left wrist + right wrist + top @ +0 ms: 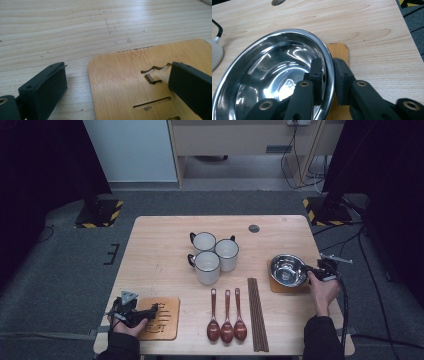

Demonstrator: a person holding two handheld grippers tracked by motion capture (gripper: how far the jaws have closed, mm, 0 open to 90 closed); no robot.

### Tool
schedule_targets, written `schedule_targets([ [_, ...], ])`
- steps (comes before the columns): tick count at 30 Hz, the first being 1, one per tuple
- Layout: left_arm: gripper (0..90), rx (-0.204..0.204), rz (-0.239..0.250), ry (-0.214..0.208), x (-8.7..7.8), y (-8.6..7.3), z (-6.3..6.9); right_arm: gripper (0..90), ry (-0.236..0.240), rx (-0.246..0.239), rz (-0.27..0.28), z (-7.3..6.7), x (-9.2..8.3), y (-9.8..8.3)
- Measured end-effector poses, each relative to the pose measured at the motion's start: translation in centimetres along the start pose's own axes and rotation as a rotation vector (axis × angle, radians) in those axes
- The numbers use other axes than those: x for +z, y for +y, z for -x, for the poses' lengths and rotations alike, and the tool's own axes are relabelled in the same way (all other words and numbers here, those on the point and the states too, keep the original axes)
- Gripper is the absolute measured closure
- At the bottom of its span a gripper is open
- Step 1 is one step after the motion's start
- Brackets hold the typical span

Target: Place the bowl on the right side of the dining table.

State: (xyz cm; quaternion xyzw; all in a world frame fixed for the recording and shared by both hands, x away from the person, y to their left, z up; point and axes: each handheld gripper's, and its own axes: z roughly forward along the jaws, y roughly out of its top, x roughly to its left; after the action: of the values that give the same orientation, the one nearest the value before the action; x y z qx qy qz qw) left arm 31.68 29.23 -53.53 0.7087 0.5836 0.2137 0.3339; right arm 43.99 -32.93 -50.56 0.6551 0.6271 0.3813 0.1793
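A shiny steel bowl (pixel 287 269) (pixel 274 72) rests on a wooden coaster (pixel 280 286) (pixel 338 51) at the table's right edge. My right gripper (pixel 310 270) (pixel 327 62) straddles the bowl's right rim, with one jaw inside and one outside. The jaws stand a little apart and a thin gap shows at the rim, so it is open. At the front left, my left gripper (pixel 154 311) (pixel 117 68) stands open and low over the left edge of a slotted bamboo coaster (pixel 162 317) (pixel 140 82), with nothing between its fingers.
Three white mugs (pixel 212 255) cluster at the table's middle. Three brown wooden spoons (pixel 226 317) lie side by side near the front edge, with dark chopsticks (pixel 257 312) to their right. A round hole (pixel 254 228) sits in the tabletop at the back.
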Motion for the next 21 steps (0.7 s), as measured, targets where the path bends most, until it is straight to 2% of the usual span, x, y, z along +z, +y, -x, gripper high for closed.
schedule_targets([
  [4,0.9,0.0,0.0,0.0,0.0,0.0,0.0,75.6,0.001,0.004,0.012,-0.1,-0.1,0.1],
  [10,0.9,0.0,0.0,0.0,0.0,0.0,0.0,66.2,-0.008,-0.016,0.04,-0.4,-0.7,0.2],
  [21,2.2,-0.005,0.006,-0.002,0.0,0.0,-0.1,46.6,-0.025,-0.098,0.102,-1.6,-2.0,0.6],
])
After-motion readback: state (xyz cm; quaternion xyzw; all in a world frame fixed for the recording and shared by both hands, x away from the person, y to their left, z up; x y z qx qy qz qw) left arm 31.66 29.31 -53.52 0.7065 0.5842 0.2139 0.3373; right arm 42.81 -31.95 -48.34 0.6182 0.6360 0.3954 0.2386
